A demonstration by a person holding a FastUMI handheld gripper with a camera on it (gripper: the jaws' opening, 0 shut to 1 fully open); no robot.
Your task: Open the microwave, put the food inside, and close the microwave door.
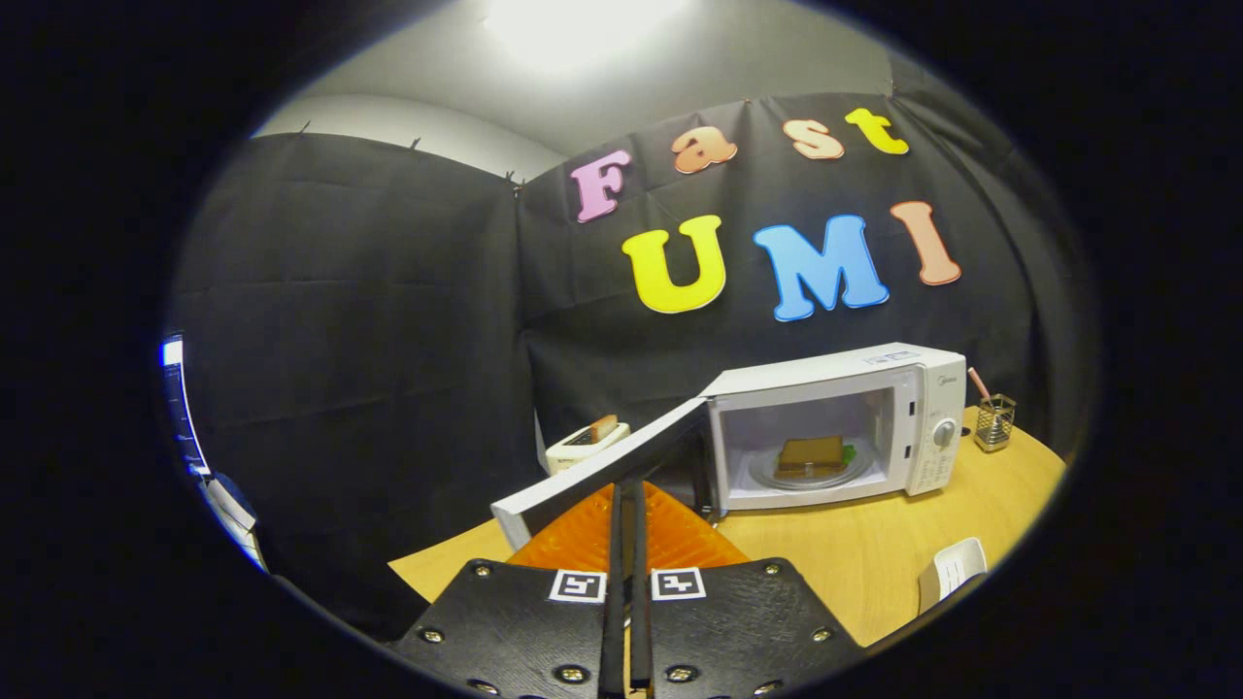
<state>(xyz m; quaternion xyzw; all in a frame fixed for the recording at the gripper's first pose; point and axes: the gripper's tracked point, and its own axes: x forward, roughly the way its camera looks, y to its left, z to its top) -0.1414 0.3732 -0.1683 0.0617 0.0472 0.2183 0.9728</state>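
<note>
Your gripper (624, 505) sits low at centre frame, fingers clenched together with nothing between them, the tips right up against the outer face of the microwave door (602, 471). That door hangs wide open, its long edge running from lower left up toward its hinge side at the oven's left, so it lies square across your fingers, just ahead. The microwave (845, 427) stands right of centre on the wooden counter (855, 563), well beyond and to the right of your tips. The food (812, 454), a brown slab on the glass plate, is already inside the cavity. So it looks like only closing is left: the door needs to swing away from you and rightward, toward the cavity. A toaster (586, 444) stands behind the door.
</note>
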